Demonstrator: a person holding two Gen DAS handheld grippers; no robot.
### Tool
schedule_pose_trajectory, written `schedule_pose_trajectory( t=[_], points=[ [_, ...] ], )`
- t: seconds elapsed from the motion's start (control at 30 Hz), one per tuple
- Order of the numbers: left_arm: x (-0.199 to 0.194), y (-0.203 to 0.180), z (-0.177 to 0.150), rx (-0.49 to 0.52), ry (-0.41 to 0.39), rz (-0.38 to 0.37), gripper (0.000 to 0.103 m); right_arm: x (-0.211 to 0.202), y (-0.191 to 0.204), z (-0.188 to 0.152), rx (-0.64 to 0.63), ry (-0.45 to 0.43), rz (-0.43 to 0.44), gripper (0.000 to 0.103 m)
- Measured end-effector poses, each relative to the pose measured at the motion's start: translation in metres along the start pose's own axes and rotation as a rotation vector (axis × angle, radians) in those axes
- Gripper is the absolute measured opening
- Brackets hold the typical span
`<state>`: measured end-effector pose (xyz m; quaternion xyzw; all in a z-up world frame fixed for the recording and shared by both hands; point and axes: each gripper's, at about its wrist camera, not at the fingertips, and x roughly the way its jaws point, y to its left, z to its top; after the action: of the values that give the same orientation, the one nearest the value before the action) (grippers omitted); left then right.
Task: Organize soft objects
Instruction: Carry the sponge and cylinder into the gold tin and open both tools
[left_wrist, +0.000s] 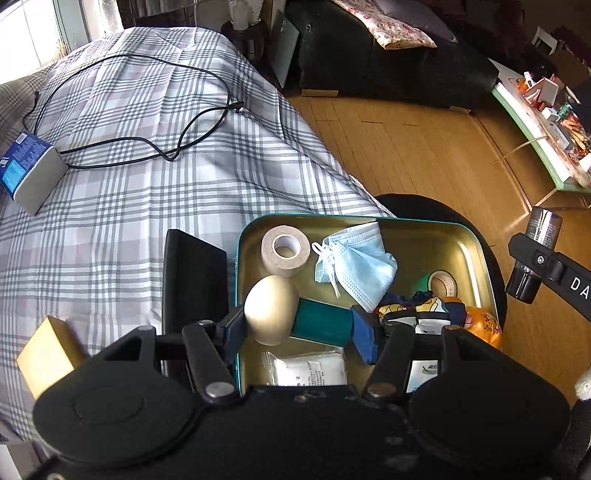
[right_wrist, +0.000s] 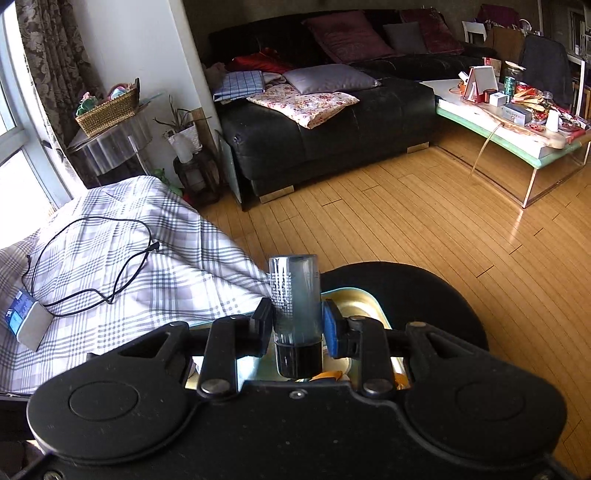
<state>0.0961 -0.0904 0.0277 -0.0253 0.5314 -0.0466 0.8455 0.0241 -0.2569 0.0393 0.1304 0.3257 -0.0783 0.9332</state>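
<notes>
Left gripper (left_wrist: 301, 326) tilts steeply over the tin (left_wrist: 476, 251), gripping a sponge applicator (left_wrist: 295, 314).

Daylight enters from the window (right_wrist: 14, 147) at upper left, overexposing it. The wooden floor (right_wrist: 424, 206) shows glare. The sofa (right_wrist: 332, 140) remains dim. Fisheye distortion curves all edges; focus is sharp.

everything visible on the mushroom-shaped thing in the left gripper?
The mushroom-shaped toy has a smooth cream, egg-like cap on a teal cylindrical stem; the material can't be told. It lies sideways, cap to the picture's left, clamped end to end in the left gripper: one pad on the cap, the other on the stem's base. It hangs over the gold-lined tin, above a white packet.
</notes>
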Motion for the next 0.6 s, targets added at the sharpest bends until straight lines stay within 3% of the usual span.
schedule_pose_trajectory(
  t=[0.07, 0.13, 0.17, 0.27, 0.6],
  points=[
    [0.006, -0.002, 0.003, -0.003, 0.001, 0.021, 0.059, 0.002, 0.000, 0.001, 0.000, 0.002, 0.005, 0.030],
    [0.008, 0.001, 0.006, -0.006, -0.003, 0.045, 0.074, 0.005, 0.001, 0.003, -0.004, 0.007, 0.009, 0.031],
    [0.009, 0.001, 0.006, -0.004, -0.008, 0.049, 0.076, 0.006, 0.000, 0.003, -0.006, 0.010, 0.009, 0.031],
    [0.013, 0.003, 0.006, -0.005, -0.001, 0.051, 0.078, 0.010, 0.001, 0.004, -0.006, 0.010, 0.010, 0.037],
    [0.004, 0.007, -0.011, 0.007, -0.034, 0.067, 0.086, 0.004, 0.000, -0.011, -0.015, 0.011, -0.003, 0.038]
  ],
)
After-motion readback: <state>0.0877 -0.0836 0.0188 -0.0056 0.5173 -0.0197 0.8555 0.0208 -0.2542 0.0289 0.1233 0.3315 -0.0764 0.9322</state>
